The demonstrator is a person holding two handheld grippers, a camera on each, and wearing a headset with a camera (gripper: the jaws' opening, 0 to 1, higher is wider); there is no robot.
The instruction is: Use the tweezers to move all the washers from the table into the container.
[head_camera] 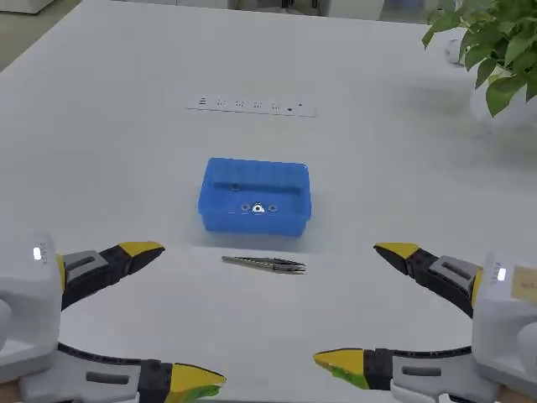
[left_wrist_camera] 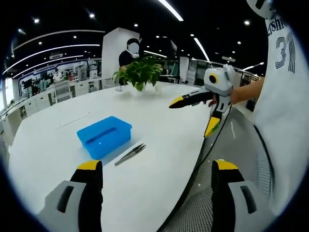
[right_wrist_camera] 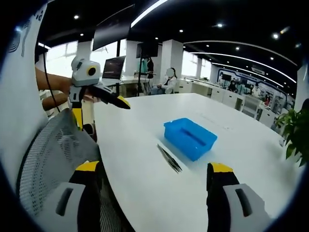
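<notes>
Jaws spread wide and empty, the left gripper point(head_camera: 189, 315) and right gripper point(head_camera: 348, 304) flank the tweezers point(head_camera: 263, 264), lying crosswise at frame centre, about midway between them, just below the container point(head_camera: 252, 222).

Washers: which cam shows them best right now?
Head view. It looks down into the blue container, where the washers show as small shiny rings on its floor. The left gripper view and the right gripper view catch the container from a low side angle, and the washers are too small to make out there.
</notes>
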